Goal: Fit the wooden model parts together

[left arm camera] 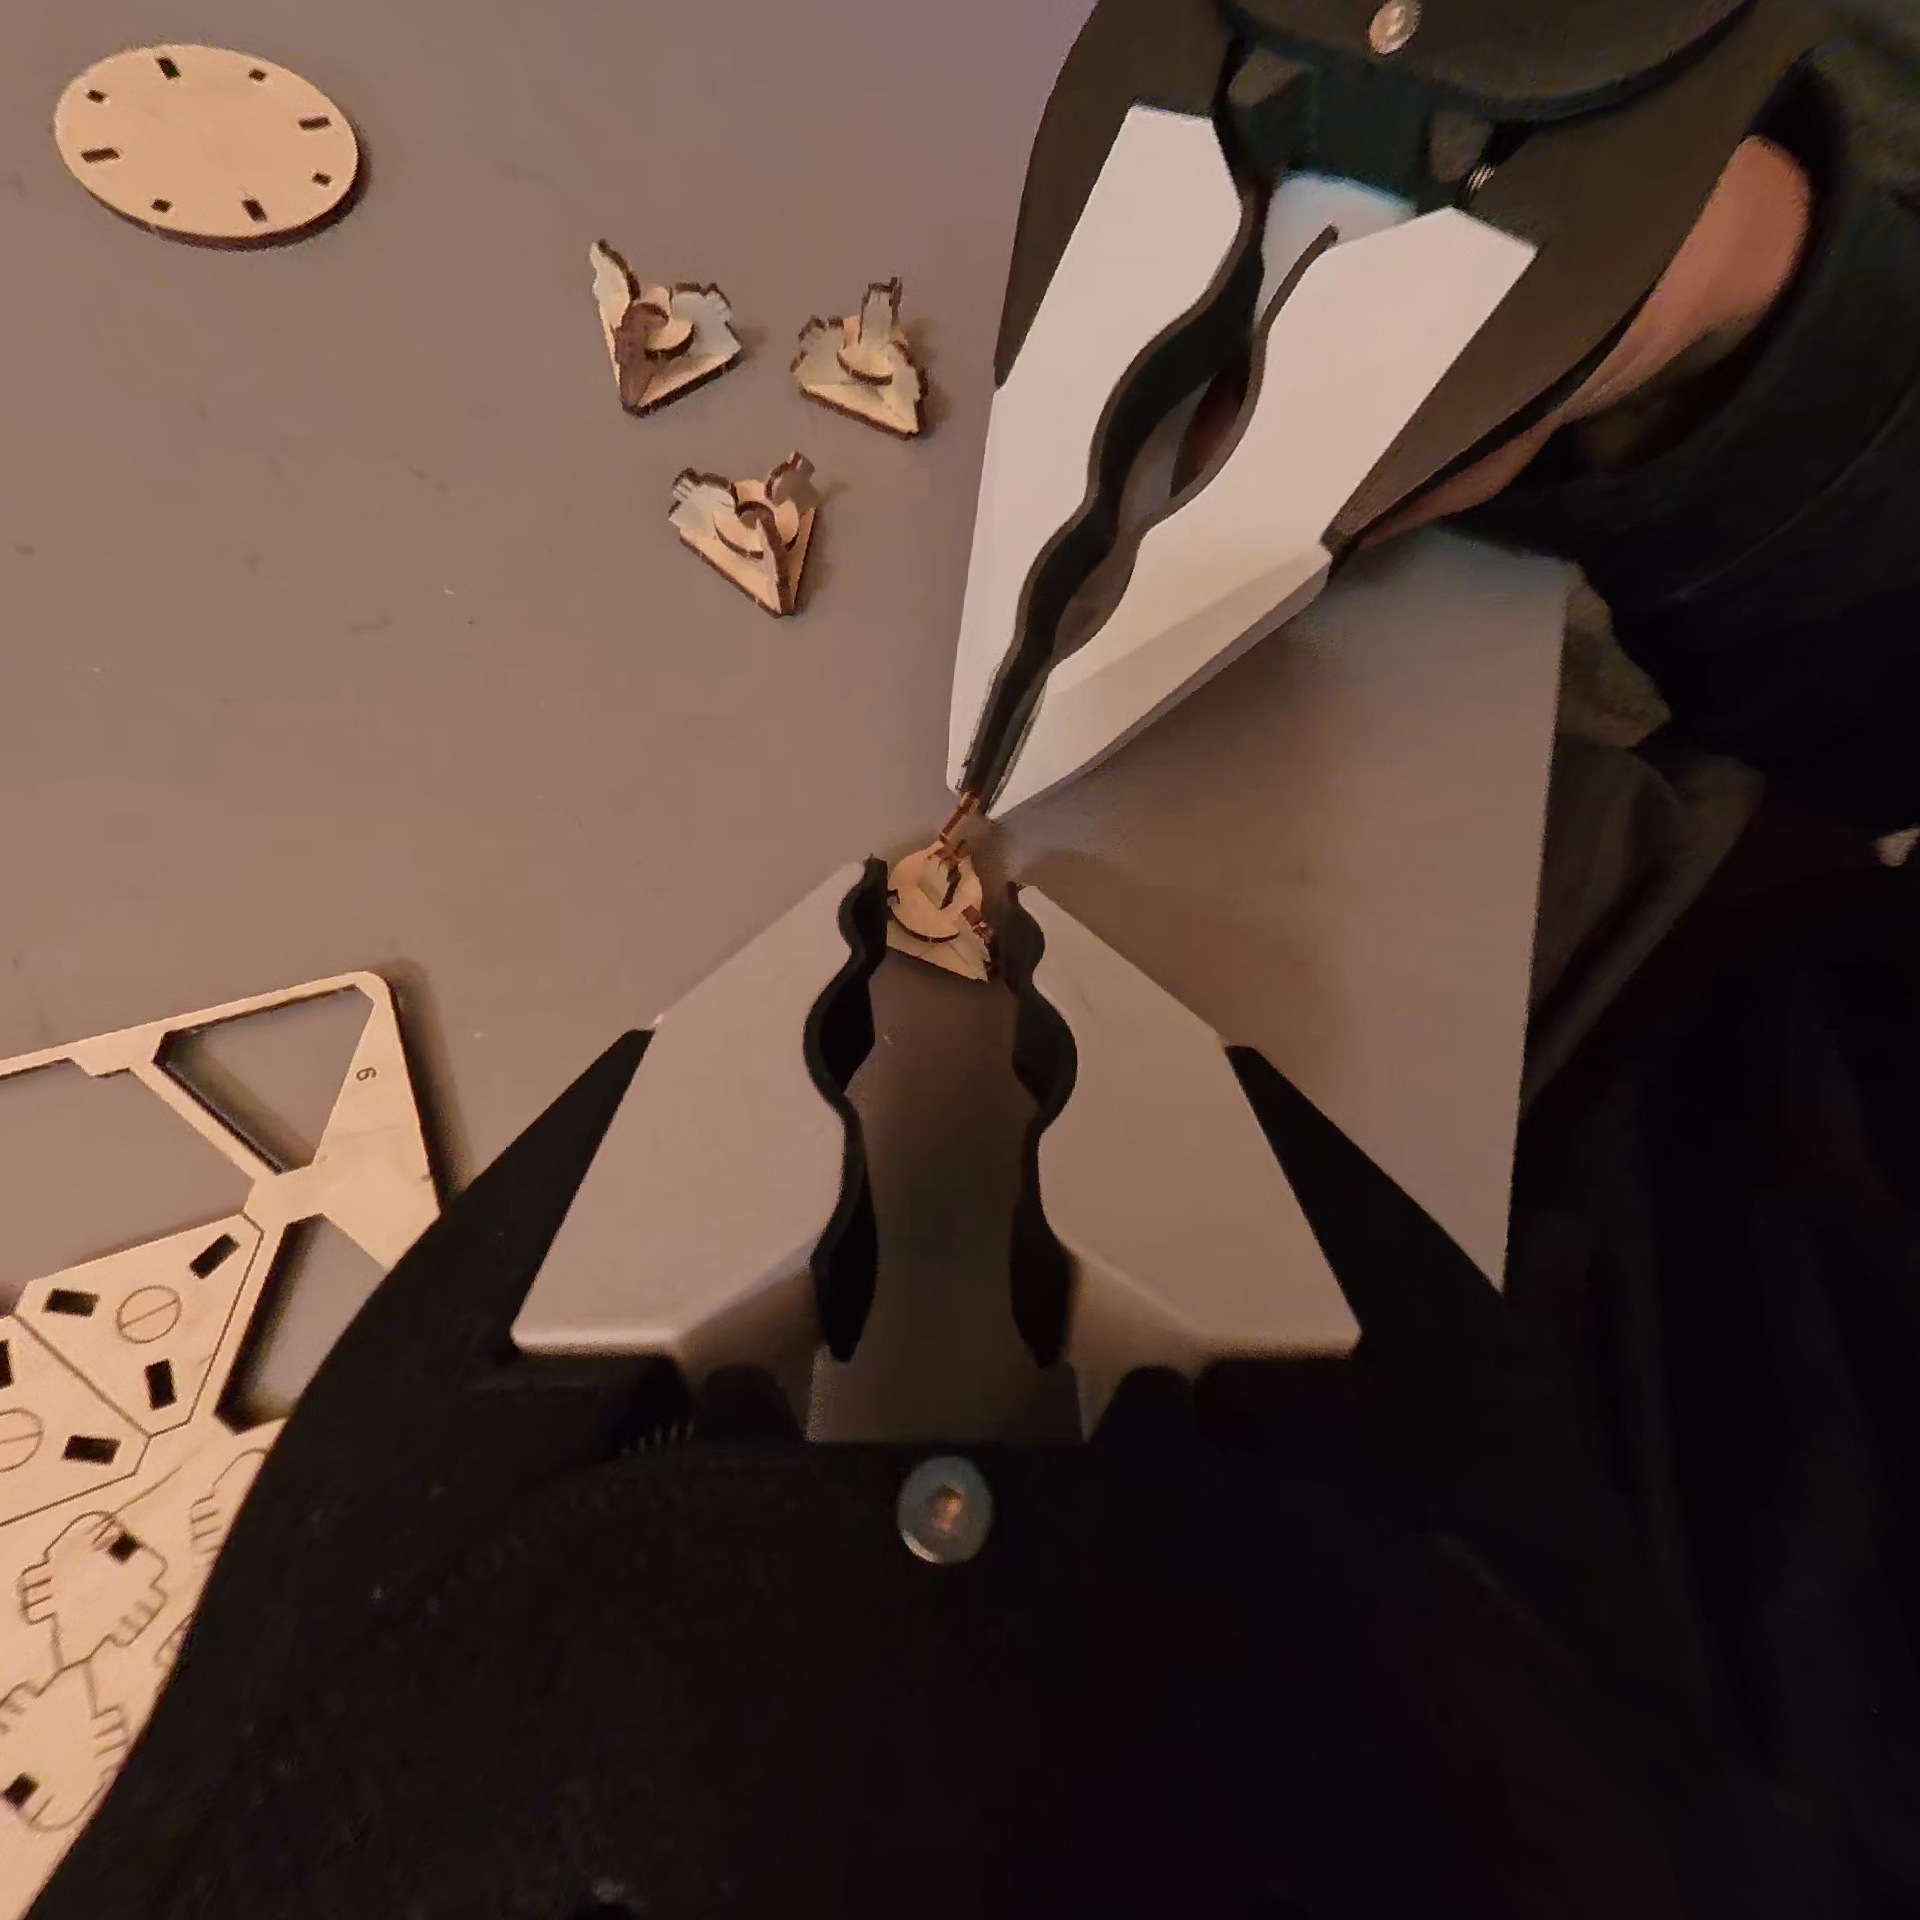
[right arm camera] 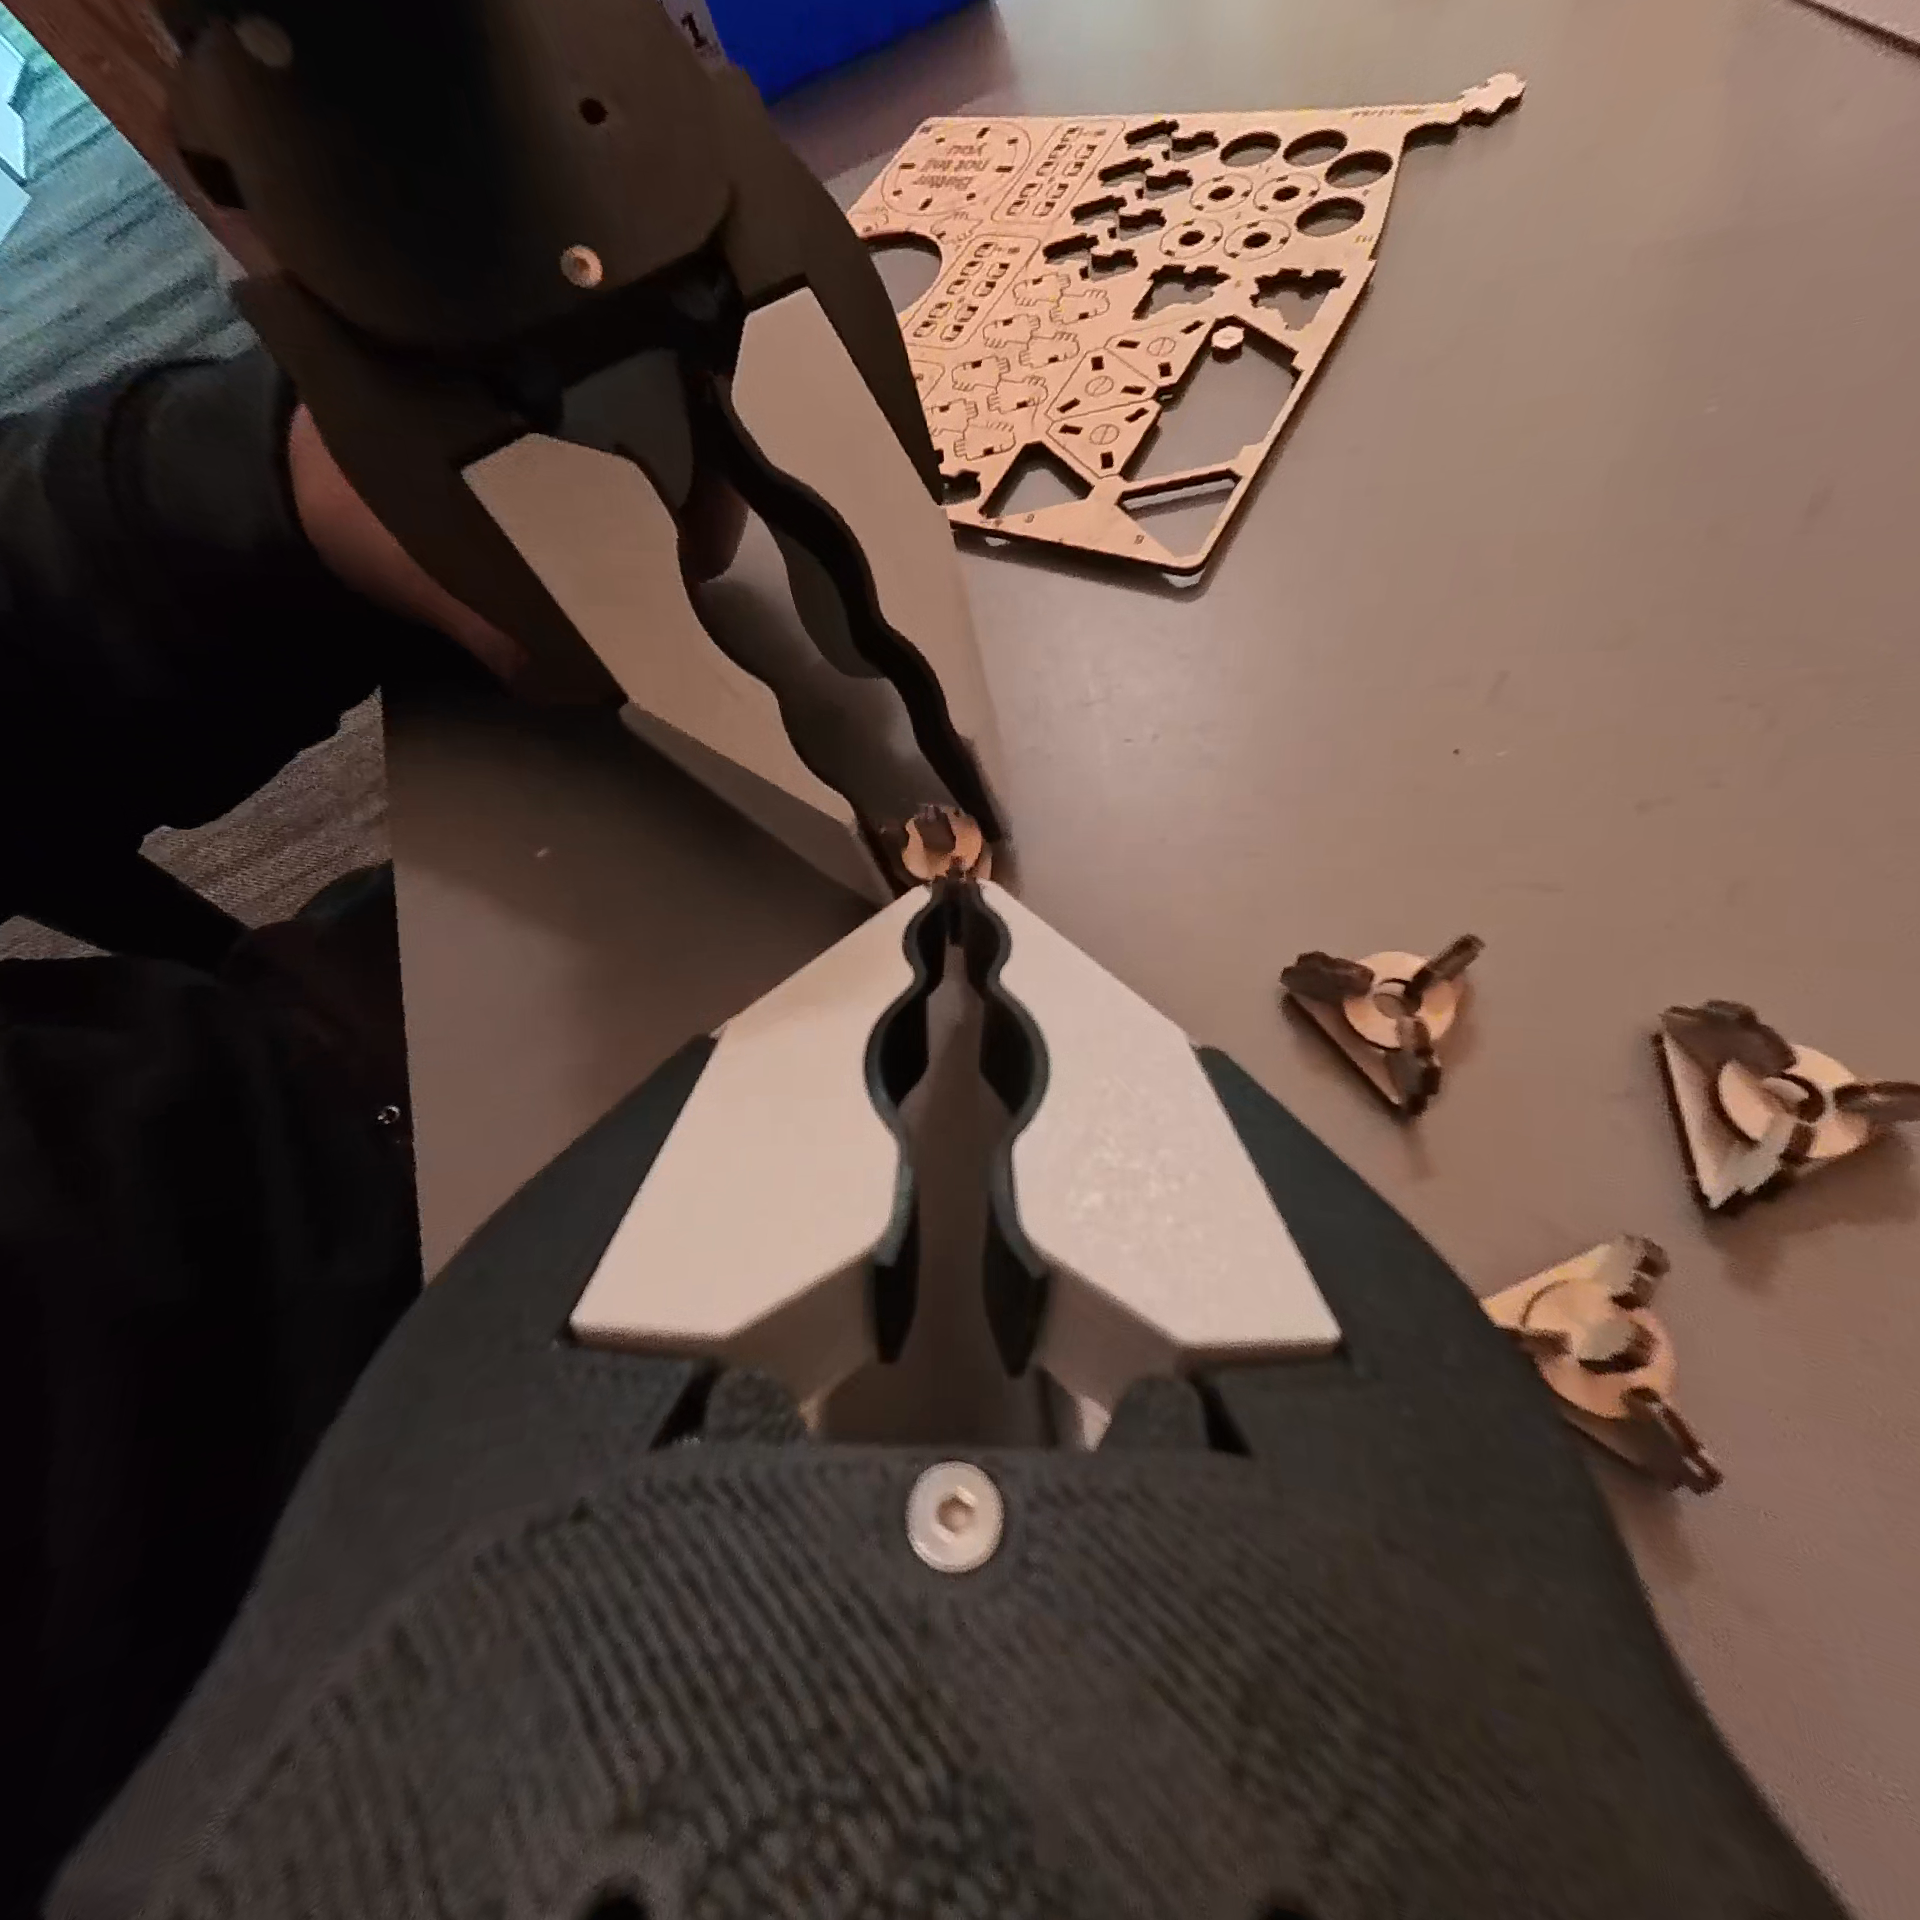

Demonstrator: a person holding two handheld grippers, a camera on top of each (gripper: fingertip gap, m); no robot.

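A small triangular wooden assembly (left arm camera: 928,920) with a round disc on top sits on the grey table (left arm camera: 520,727). My left gripper (left arm camera: 943,899) is closed around it, one pad on each side. It also shows in the right wrist view (right arm camera: 940,844), between the left gripper's fingers (right arm camera: 971,790). My right gripper (right arm camera: 951,896) comes from the opposite side and is shut on a thin upright wooden tab (left arm camera: 958,816) that stands in the top of the assembly. In the left wrist view the right gripper (left arm camera: 971,784) reaches down from the upper right.
Three similar wooden assemblies (left arm camera: 665,332) (left arm camera: 862,364) (left arm camera: 753,530) lie beyond. A slotted wooden disc (left arm camera: 208,145) lies at the far left. A laser-cut wooden sheet (right arm camera: 1122,312) lies flat nearby. The table edge (right arm camera: 400,935) is close beside both grippers. Left and right tips are no more than a few centimetres apart. Both grippers' tips are roughly 20 cm from the slotted wooden disc (left arm camera: 208,145).
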